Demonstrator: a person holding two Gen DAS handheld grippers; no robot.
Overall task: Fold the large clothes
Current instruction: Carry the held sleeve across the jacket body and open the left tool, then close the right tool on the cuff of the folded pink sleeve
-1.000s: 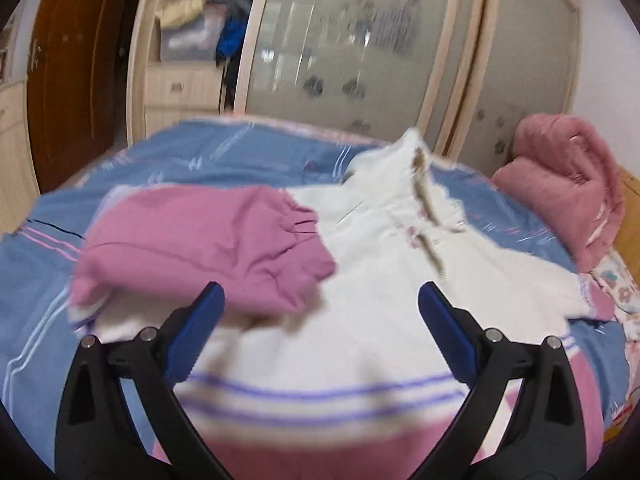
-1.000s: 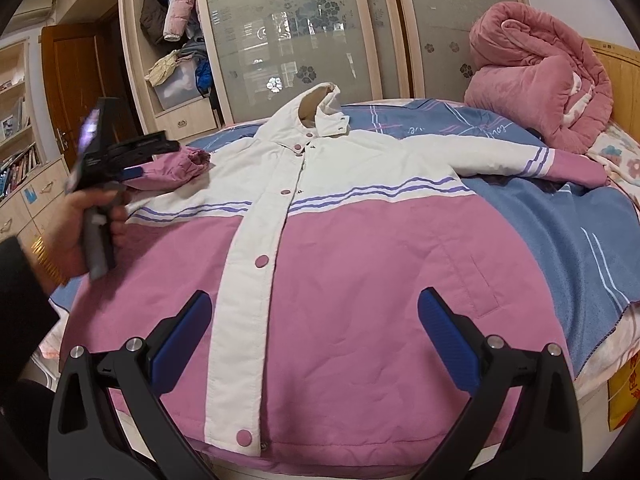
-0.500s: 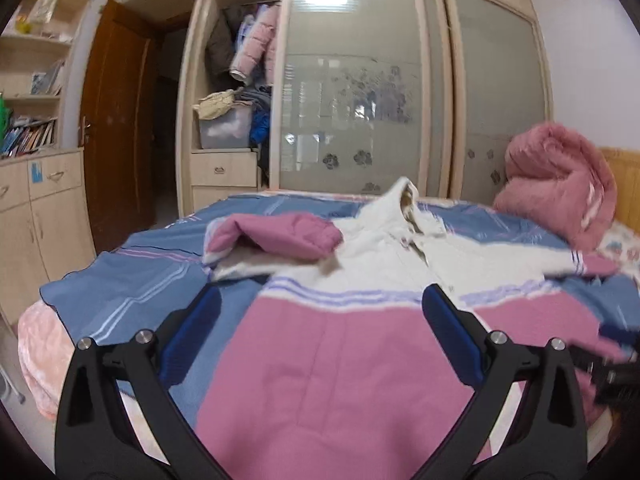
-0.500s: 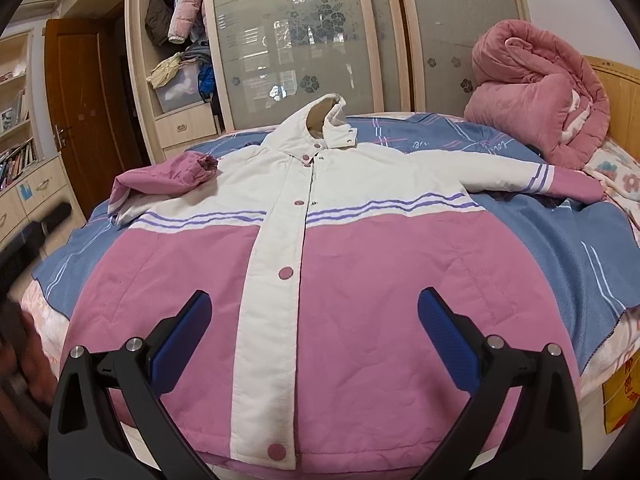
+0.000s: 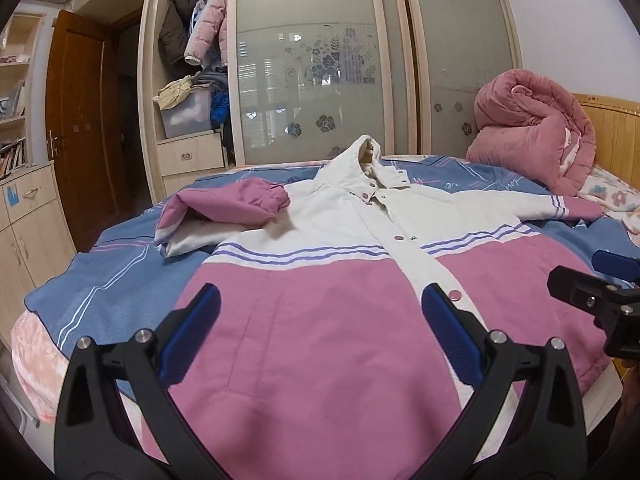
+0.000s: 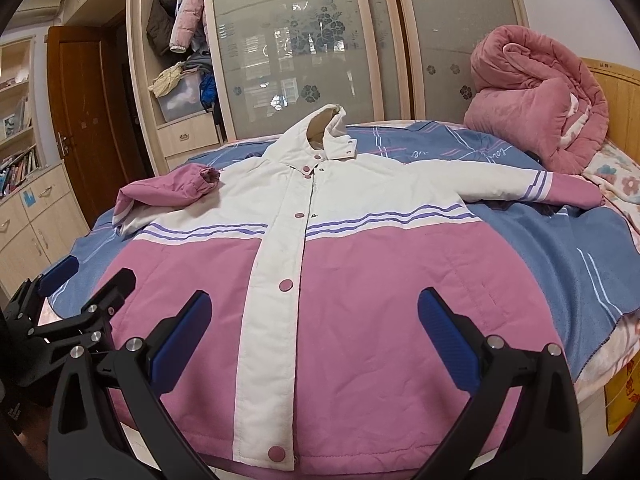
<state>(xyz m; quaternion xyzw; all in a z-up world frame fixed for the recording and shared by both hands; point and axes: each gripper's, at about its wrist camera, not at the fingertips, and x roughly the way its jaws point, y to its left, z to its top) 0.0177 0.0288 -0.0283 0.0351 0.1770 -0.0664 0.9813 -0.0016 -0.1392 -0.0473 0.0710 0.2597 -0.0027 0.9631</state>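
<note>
**Grippers Hovered Wide Over a Half-Folded Jacket**

Both grippers hung empty above the near hem of the jacket [image 6: 360, 300], which lay face up and snapped shut on the bed [image 6: 580, 264], hood toward the wardrobe [image 6: 304, 40].

Going left to right: the left sleeve [image 5: 228, 204] was already doubled back, its pink cuff resting on the white shoulder panel. The left gripper [image 5: 320, 334] sat over the pink lower body on that side, its blue pads spread wide, touching no cloth and holding nothing. Next came the white snap placket [image 6: 276, 292] running down the middle. The right gripper [image 6: 314, 340] straddled that placket from above, jaws equally wide, also clear of the fabric and empty. Farthest right, the other sleeve [image 6: 512, 184] stretched out flat toward the pink quilt [image 6: 536, 104] heaped at the headboard.

The jacket looked padded: soft and bulky, fairly light for its size, and likely to spring back rather than hold a crease. The shell seemed smooth, so a shallow pinch could slide off. A firmer hold would probably come from the thick seams, meaning the elastic cuff of the outstretched sleeve, the hem corners or the shoulder seam, with the pads biting through both layers. Judging by the layout, that right sleeve remained unfolded, and its cuff near the quilt seemed the sensible place to grasp.
</note>
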